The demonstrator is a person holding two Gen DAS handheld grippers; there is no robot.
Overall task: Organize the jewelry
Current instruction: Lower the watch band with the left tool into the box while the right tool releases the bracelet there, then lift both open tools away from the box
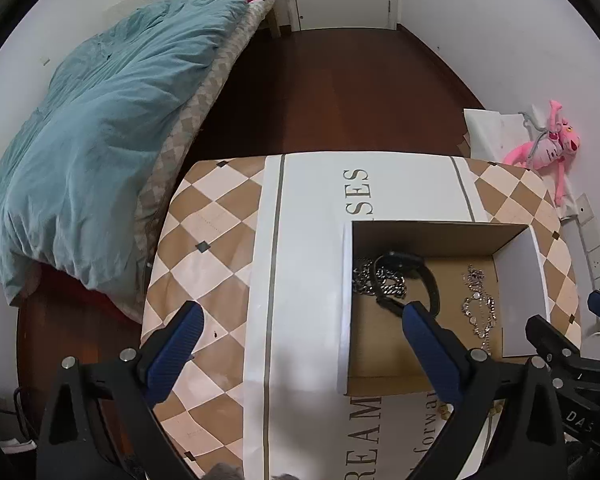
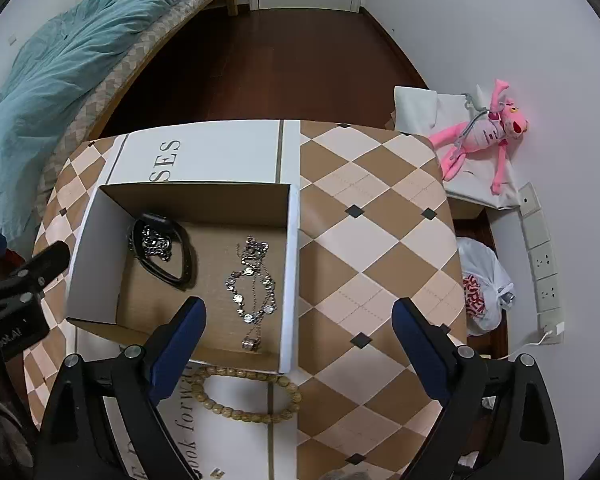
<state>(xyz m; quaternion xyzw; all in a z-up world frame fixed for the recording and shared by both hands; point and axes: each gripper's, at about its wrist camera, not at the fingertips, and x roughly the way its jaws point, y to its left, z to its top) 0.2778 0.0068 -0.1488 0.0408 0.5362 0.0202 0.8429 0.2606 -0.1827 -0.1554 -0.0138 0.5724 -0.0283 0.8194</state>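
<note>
An open cardboard box [image 2: 292,264] [image 1: 346,304] stands on the checkered table [image 2: 380,216]. Inside lie a black wristband [image 2: 180,256] [image 1: 428,276], a silver chain [image 2: 156,244] [image 1: 384,284] and a silver disc necklace [image 2: 252,284] [image 1: 478,308]. A wooden bead bracelet [image 2: 244,394] lies on the table just in front of the box. My right gripper [image 2: 300,324] is open and empty above the box's near right corner and the bracelet. My left gripper [image 1: 300,328] is open and empty over the box's left wall.
A bed with a teal duvet [image 1: 100,140] lies left of the table. A pink plush toy [image 2: 488,132] on a white bag and a plastic bag [image 2: 484,284] sit by the right wall with sockets. Dark wood floor [image 2: 280,64] lies beyond.
</note>
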